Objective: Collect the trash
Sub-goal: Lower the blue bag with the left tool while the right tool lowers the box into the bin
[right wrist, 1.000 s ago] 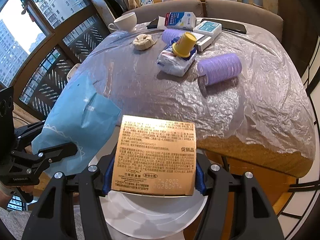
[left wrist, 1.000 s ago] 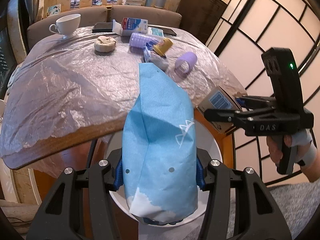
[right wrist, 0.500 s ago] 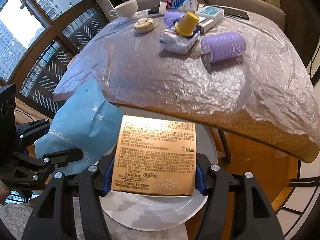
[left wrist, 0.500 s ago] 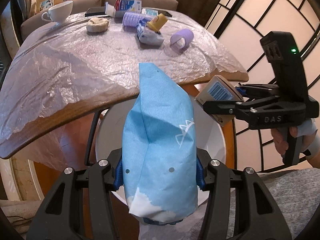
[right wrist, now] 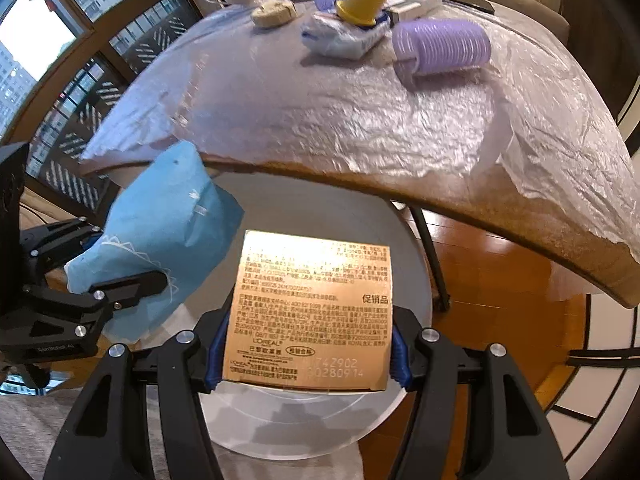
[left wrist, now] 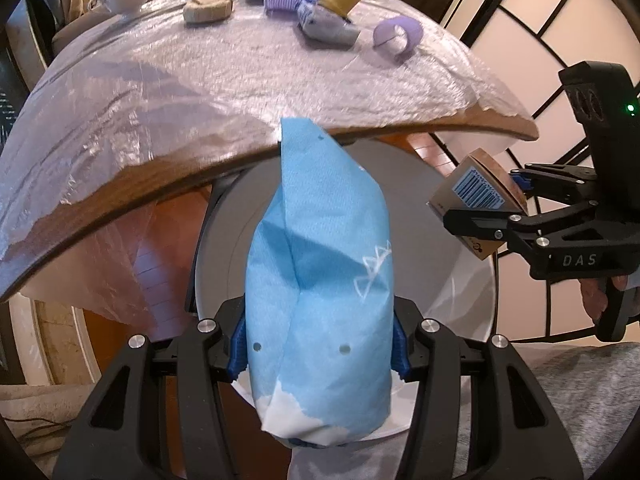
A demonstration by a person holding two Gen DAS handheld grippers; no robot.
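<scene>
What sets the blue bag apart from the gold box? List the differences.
The blue bag is soft, creased paper tapering to a peak; the gold box is stiff, flat-sided card. The bag is nearly plain; the box is covered in small print. The left gripper holds the bag; the right gripper holds the box. Both hang over the white bin.

Matt blue paper bag (left wrist: 320,264), glossy gold cardboard box (right wrist: 312,312), crinkled plastic-covered wooden table (right wrist: 360,120).
</scene>
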